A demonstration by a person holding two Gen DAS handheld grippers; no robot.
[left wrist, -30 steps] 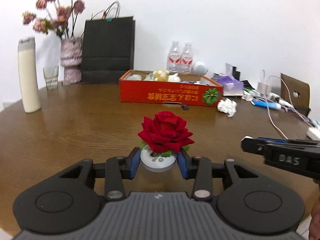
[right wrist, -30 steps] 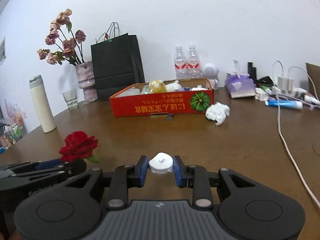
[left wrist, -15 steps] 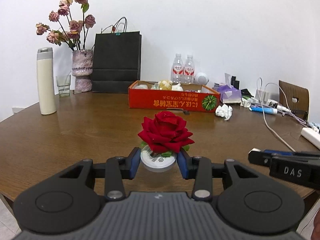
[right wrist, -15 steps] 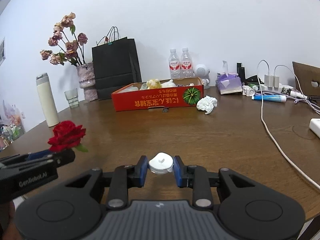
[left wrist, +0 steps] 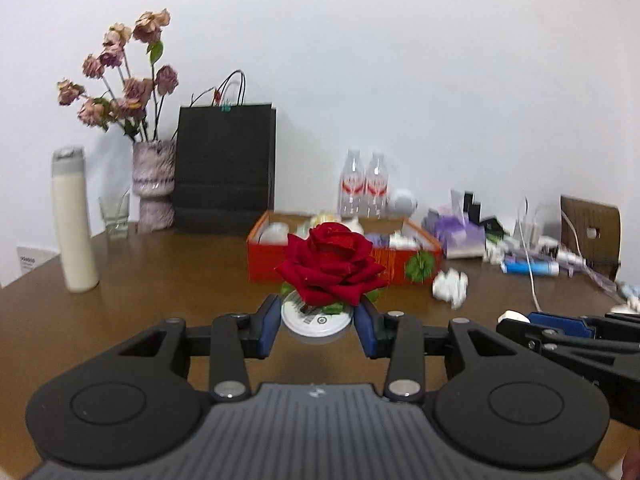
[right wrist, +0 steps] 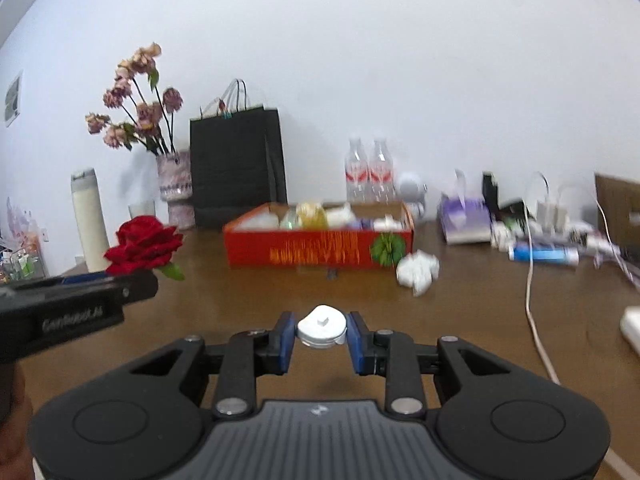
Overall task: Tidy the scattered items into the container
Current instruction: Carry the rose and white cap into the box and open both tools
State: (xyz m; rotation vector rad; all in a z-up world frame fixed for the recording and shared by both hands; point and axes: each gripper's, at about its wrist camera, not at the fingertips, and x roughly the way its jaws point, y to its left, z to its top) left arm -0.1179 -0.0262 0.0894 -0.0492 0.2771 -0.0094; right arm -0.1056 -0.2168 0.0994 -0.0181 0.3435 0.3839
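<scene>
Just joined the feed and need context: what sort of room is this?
Probably an office or meeting room: a brown wooden table against a bare white wall, cluttered with chargers and cables, water bottles and a black paper bag.

The table is brown wood with a smooth, faintly glossy top. The red box looks like printed cardboard. The rose has matt, velvety cloth petals on a glossy white plastic base. The black bag is matt paper. The water bottles are clear plastic, and the crumpled tissue is soft white paper.
</scene>
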